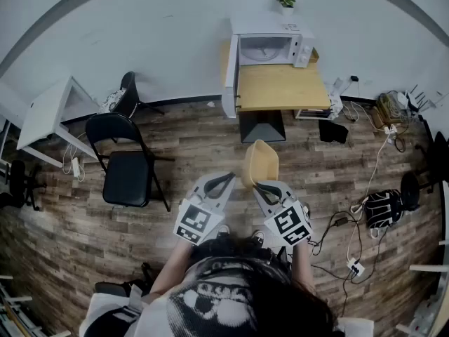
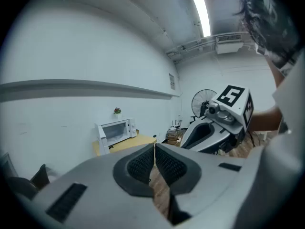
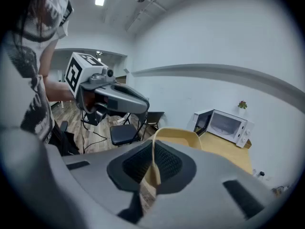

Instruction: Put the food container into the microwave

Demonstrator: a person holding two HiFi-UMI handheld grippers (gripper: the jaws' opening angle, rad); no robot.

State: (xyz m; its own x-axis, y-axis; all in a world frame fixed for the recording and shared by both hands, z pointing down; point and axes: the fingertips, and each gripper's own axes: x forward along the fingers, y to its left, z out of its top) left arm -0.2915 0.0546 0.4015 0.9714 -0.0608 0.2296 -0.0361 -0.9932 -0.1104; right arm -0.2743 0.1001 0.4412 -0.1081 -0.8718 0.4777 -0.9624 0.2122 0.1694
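A tan, open food container [image 1: 260,163] hangs in the air above the wood floor, well short of the table. My right gripper [image 1: 260,186] is shut on its near rim; in the right gripper view the container [image 3: 177,136] rises from between the pads. My left gripper [image 1: 226,180] is beside it, shut with nothing between its pads [image 2: 154,162]. The white microwave [image 1: 270,45] stands at the back of a wooden table [image 1: 280,87] against the wall, its door [image 1: 229,60] swung open to the left. It also shows as the microwave [image 2: 116,130] and the microwave [image 3: 224,125] in the gripper views.
A black folding chair [image 1: 126,167] stands to the left, a second chair [image 1: 128,95] behind it by a white desk [image 1: 50,111]. A dark bin [image 1: 262,126] sits under the table. Cables and a power strip [image 1: 355,265] lie on the floor at right. A potted plant [image 1: 286,1] tops the microwave.
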